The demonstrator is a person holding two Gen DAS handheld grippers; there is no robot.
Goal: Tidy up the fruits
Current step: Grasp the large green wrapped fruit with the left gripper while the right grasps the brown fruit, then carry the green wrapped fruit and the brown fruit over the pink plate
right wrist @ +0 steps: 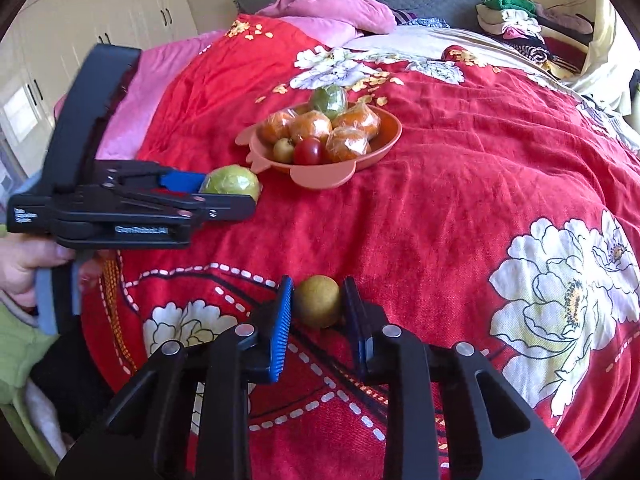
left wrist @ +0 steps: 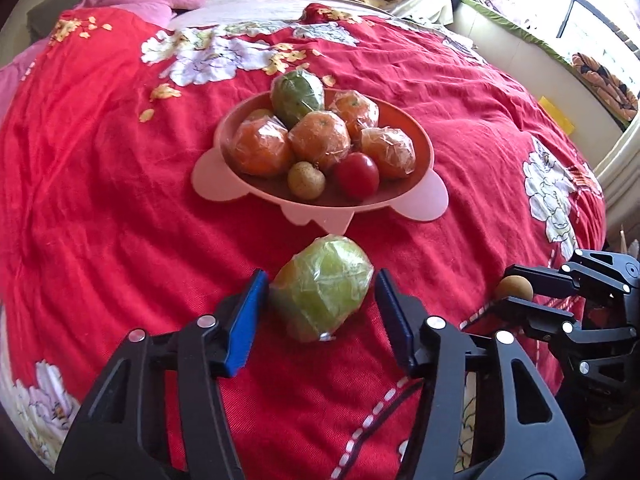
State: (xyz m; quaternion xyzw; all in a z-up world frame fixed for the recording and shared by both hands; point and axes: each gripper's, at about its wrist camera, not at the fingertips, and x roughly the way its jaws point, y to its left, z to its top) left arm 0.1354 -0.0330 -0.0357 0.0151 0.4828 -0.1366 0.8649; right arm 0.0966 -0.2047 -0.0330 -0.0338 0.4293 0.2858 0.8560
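A pink bowl (left wrist: 404,212) on the red bedspread holds several wrapped oranges (left wrist: 318,140), a wrapped green fruit (left wrist: 298,94), a red tomato (left wrist: 357,176) and a small brown fruit (left wrist: 306,180). My left gripper (left wrist: 320,300) is open around a wrapped green fruit (left wrist: 324,290) lying in front of the bowl; its blue pads (left wrist: 246,320) stand a little apart from it. My right gripper (right wrist: 316,300) has its pads against a small round brown fruit (right wrist: 317,300) on the bedspread. The bowl (right wrist: 316,176) and the green fruit (right wrist: 232,182) also show in the right wrist view.
The red floral bedspread (left wrist: 100,200) covers the bed. Pink pillows (right wrist: 332,12) lie at the headboard. Folded clothes (right wrist: 516,20) are piled at the far corner. A window (left wrist: 580,8) and a low bench stand to the right. White wardrobes (right wrist: 100,12) stand to the left.
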